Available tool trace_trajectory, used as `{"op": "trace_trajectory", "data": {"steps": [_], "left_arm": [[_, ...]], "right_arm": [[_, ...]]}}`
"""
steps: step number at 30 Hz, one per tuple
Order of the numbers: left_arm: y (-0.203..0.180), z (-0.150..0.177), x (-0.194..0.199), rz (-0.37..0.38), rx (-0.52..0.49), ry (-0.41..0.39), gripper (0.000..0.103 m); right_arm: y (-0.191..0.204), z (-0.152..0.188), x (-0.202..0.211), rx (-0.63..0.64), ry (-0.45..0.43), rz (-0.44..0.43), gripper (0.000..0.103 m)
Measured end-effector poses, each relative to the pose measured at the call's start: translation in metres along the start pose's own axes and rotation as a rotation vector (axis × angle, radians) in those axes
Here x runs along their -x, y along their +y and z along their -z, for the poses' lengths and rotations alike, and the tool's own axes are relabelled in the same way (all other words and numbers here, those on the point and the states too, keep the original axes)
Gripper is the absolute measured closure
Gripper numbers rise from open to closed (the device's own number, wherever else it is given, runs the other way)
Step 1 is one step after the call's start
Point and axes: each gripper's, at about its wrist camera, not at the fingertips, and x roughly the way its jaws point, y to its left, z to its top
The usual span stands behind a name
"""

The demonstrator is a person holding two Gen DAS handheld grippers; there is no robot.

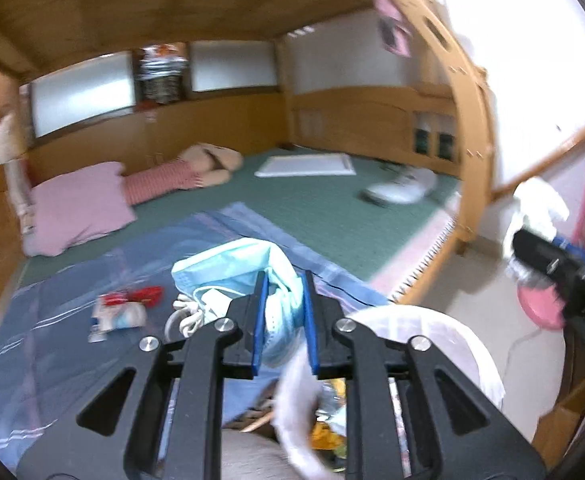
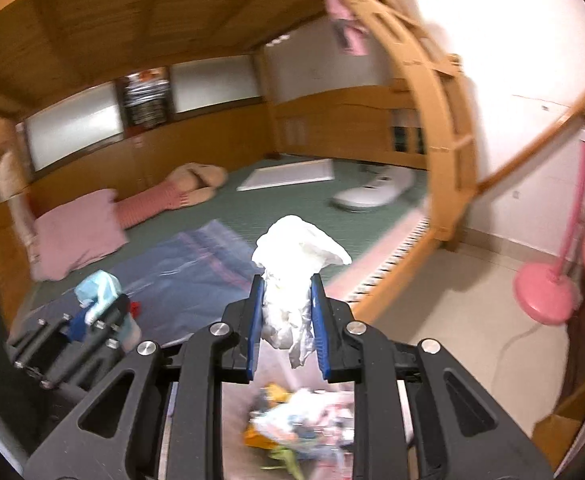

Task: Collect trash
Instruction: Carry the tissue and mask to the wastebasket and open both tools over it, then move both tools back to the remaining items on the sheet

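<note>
My left gripper (image 1: 284, 288) is shut on a light blue face mask (image 1: 232, 268) and holds it above the bed's edge, over the rim of a trash bin with a white liner (image 1: 444, 324). My right gripper (image 2: 286, 292) is shut on a crumpled white tissue (image 2: 296, 248) and holds it above the bin, whose mixed trash (image 2: 292, 416) shows below. The right gripper also shows in the left wrist view (image 1: 548, 256) at the right. The left gripper with the mask shows in the right wrist view (image 2: 96, 304) at the lower left. A red and white wrapper (image 1: 120, 312) lies on the blue blanket (image 1: 72, 340).
The bed has a green mattress (image 1: 312, 208), a pink pillow (image 1: 76, 208), a plush doll (image 1: 196, 168), a white board (image 1: 304, 166) and a white device (image 1: 400, 188). A wooden bunk frame (image 1: 468, 120) rises at right. A pink stand (image 2: 548, 292) is on the floor.
</note>
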Motion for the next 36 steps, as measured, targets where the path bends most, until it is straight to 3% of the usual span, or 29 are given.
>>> {"op": "trace_trajectory", "data": {"steps": [2, 4, 8, 15, 25, 27, 29, 32, 36], "left_arm": [[-0.018, 0.005, -0.015, 0.034, -0.022, 0.017, 0.073], [-0.034, 0.01, -0.028, 0.046, -0.035, 0.037, 0.032], [-0.052, 0.015, -0.039, 0.051, -0.062, 0.042, 0.017], [-0.051, 0.014, -0.036, 0.055, -0.076, 0.021, 0.01], [0.002, -0.001, -0.021, -0.053, 0.008, -0.008, 0.01], [0.01, -0.002, -0.019, -0.071, 0.02, -0.011, 0.01], [0.019, -0.003, -0.018, -0.087, 0.033, -0.011, 0.01], [0.028, -0.003, -0.016, -0.103, 0.051, -0.012, 0.01], [0.037, -0.004, -0.014, -0.113, 0.07, -0.016, 0.01]], "right_arm": [[-0.016, 0.002, -0.001, -0.013, 0.0, 0.045, 0.08], [-0.029, 0.004, -0.003, -0.031, 0.006, 0.074, 0.08], [-0.045, 0.008, -0.005, -0.05, 0.02, 0.11, 0.08], [-0.048, 0.014, -0.019, -0.06, 0.057, 0.113, 0.079], [-0.034, 0.029, -0.052, -0.06, 0.159, 0.056, 0.078], [-0.032, 0.034, -0.061, -0.061, 0.194, 0.055, 0.068], [-0.029, 0.038, -0.066, -0.06, 0.212, 0.062, 0.04], [-0.025, 0.039, -0.063, -0.059, 0.19, 0.057, 0.028], [-0.021, 0.037, -0.061, -0.05, 0.183, 0.052, 0.027]]}}
